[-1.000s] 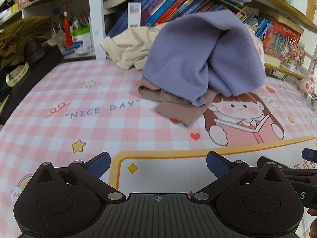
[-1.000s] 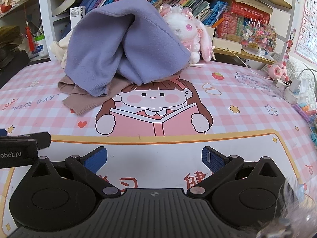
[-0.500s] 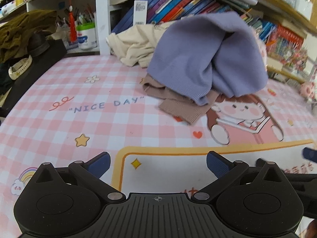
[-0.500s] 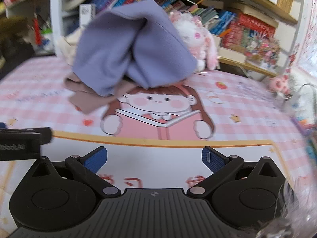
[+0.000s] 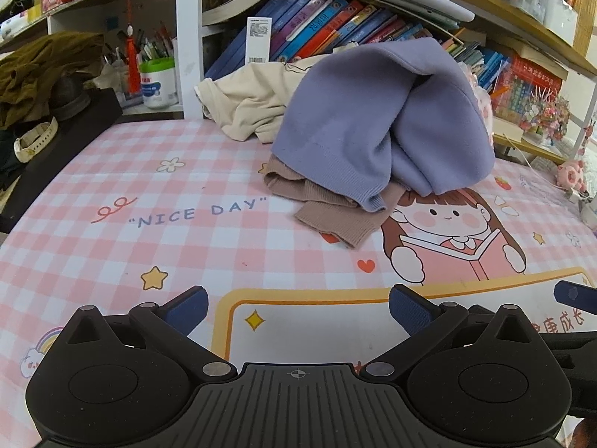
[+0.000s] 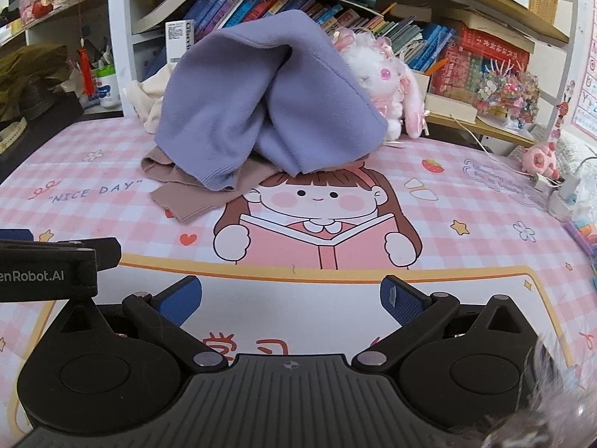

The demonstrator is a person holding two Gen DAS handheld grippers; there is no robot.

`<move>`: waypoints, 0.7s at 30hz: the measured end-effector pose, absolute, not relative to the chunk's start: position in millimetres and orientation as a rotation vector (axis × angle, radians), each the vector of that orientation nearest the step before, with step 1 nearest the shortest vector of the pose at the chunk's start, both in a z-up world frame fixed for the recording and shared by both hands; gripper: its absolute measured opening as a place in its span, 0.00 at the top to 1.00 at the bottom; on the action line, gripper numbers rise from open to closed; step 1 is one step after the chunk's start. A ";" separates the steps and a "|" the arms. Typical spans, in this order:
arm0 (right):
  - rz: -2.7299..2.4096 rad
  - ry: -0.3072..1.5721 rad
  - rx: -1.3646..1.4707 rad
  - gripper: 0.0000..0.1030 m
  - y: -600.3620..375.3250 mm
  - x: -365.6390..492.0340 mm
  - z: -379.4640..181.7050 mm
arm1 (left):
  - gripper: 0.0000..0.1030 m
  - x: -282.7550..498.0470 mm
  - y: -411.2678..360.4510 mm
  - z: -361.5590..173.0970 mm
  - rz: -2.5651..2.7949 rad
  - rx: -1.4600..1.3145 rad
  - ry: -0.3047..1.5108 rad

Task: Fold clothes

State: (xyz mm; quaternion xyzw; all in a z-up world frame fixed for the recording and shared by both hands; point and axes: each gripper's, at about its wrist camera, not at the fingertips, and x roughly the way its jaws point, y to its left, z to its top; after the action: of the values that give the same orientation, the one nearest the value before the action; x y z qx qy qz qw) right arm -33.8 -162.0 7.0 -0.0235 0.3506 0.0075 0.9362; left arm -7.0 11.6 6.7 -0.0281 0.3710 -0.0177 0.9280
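Left gripper (image 5: 297,308): jaws spread wide apart, nothing between the blue pads (image 5: 186,308). It sits low over the pink checked desk mat (image 5: 112,231).

Right gripper (image 6: 290,298): jaws likewise spread apart and empty, just beside the left gripper on its right.

Clothes pile: ahead of both grippers, well apart from the fingertips. A purple sweater (image 5: 377,127) lies heaped on top, draped over a tan knit garment (image 5: 335,216) whose cuff end points back toward the left gripper. A cream garment (image 5: 250,108) lies behind the pile, ahead and left of the purple sweater, against the bookshelf (image 5: 328,26).

A plush rabbit (image 6: 388,82) sits behind the pile, ahead of the right gripper.
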 end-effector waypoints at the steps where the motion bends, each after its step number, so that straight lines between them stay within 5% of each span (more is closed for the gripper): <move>1: 0.010 0.716 -0.045 0.00 -162.7 -33.9 7.1 | 0.00 -6.9 11.9 6.5 -0.036 -0.058 0.761; 21: -0.050 0.722 0.002 0.00 -173.4 -41.2 5.3 | 0.00 -7.8 6.4 4.6 -0.051 0.033 0.757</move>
State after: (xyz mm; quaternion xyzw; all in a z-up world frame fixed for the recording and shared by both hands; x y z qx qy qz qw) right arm -41.2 -173.4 5.3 0.0009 0.3531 -0.0244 0.9353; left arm -7.8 6.4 4.6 0.0161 0.3694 -0.0247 0.9288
